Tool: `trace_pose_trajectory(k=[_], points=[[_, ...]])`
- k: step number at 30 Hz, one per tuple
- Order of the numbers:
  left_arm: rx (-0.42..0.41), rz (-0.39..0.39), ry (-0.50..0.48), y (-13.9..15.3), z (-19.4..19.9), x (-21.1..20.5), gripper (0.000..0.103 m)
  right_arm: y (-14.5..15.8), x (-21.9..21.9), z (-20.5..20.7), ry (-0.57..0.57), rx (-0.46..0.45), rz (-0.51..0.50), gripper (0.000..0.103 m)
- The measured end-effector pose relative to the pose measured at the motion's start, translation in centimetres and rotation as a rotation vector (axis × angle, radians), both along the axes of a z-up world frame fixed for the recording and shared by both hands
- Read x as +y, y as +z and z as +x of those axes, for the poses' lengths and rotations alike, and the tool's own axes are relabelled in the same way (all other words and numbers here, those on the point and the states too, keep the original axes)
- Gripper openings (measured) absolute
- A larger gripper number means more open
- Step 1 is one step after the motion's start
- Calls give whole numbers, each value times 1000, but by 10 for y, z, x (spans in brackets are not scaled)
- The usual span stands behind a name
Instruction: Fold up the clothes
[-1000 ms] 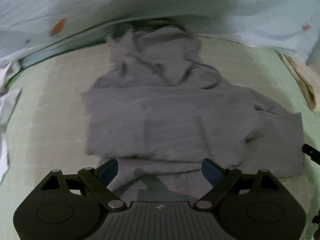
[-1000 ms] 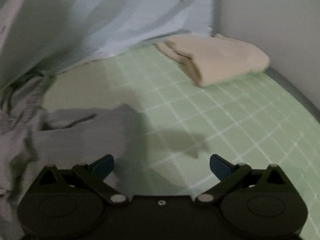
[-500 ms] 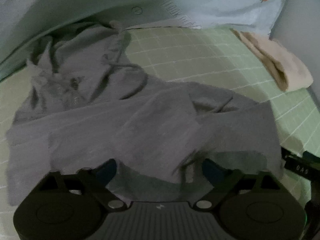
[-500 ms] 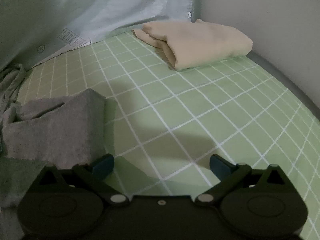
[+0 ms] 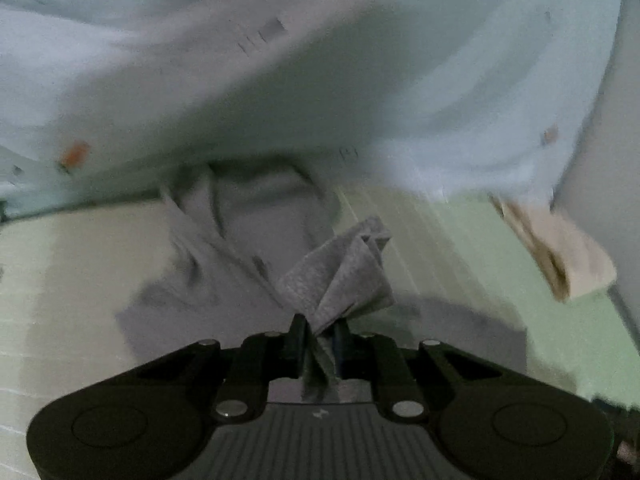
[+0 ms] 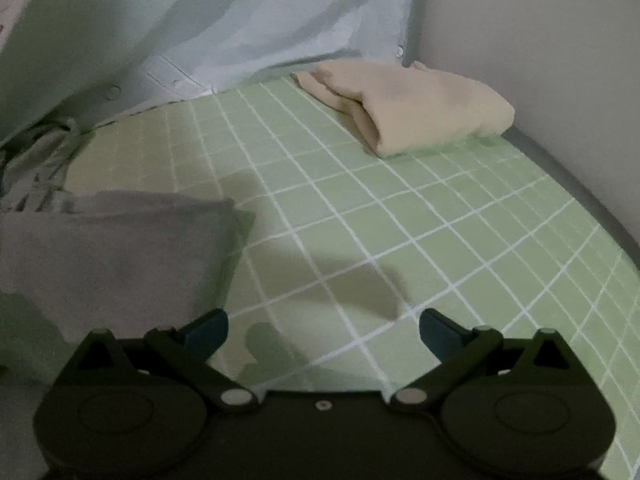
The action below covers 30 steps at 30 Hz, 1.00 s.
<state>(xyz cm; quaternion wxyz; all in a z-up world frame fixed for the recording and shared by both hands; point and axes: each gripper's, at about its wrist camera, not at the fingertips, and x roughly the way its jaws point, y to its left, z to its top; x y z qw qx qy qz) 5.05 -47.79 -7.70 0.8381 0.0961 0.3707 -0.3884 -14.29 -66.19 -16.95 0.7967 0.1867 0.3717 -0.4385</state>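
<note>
A grey hoodie [image 5: 240, 264] lies spread on the green checked bed sheet [image 5: 472, 248]. My left gripper [image 5: 319, 330] is shut on a bunched fold of the grey hoodie, and the pinched cloth sticks up between its fingers. The left wrist view is blurred. In the right wrist view a folded edge of the grey hoodie [image 6: 116, 240] lies at the left. My right gripper [image 6: 323, 326] stands open over the bare green sheet [image 6: 400, 240], just right of that edge, holding nothing.
A folded beige garment [image 6: 416, 108] [image 5: 560, 260] rests at the back right by the wall. A pale blue quilt [image 6: 240, 20] with carrot prints is heaped along the back of the bed. The bed's grey edge [image 6: 580, 184] runs down the right.
My left gripper has closed on a fold of the grey hoodie and lifted it, where it was open before. The right gripper stays open and has shifted slightly over the sheet.
</note>
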Motion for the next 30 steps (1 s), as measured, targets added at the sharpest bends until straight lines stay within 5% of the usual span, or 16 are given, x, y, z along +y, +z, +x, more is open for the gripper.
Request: trace_pose_trajectory(k=[6,11,20,30], points=[[-63,-144,157,37,28,51,15,11,33,13,107,7,-32,103],[-81,-190,296,42,45,100,15,17,65,35,239,38,-74,103],[66,-158,603,-19,67,193,16,10,94,57,377,128,-97,103],[222,-113,770,-72,83,249,22,13,93,91,413,174,-242,103]])
